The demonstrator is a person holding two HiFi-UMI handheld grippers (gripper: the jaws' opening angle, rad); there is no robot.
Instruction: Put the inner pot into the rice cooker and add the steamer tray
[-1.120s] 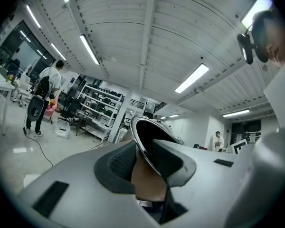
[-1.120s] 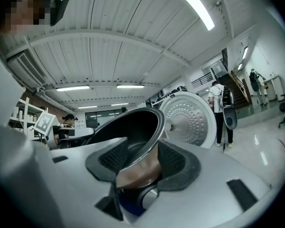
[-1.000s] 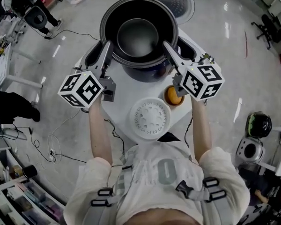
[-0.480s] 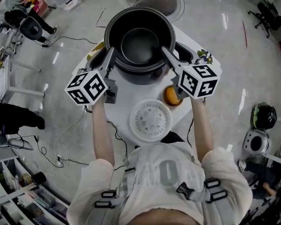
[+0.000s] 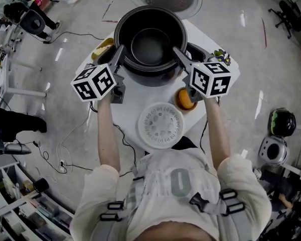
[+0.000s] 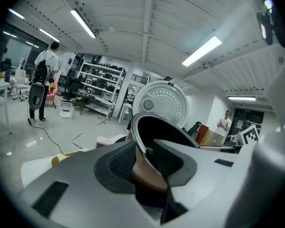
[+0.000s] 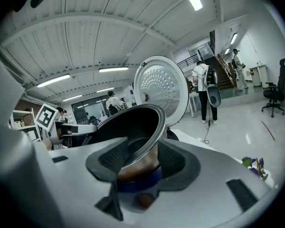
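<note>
The inner pot's [image 5: 150,44] rim is pinched by the left tool [image 5: 119,53] and the right tool [image 5: 176,53]; it should be lowered level and centred into the rice cooker [image 5: 153,78].

Glossy grey floor [image 5: 251,54] w/ cables [image 5: 60,163]; shelving [image 6: 102,89]; ribbed ceiling [image 6: 133,23], strip lights [image 6: 202,51]

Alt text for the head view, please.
From above: left gripper and right gripper clamp opposite rim edges of the inner pot, holding it at the open rice cooker on a white table. The white steamer tray lies on the table, nearer the person.
</note>
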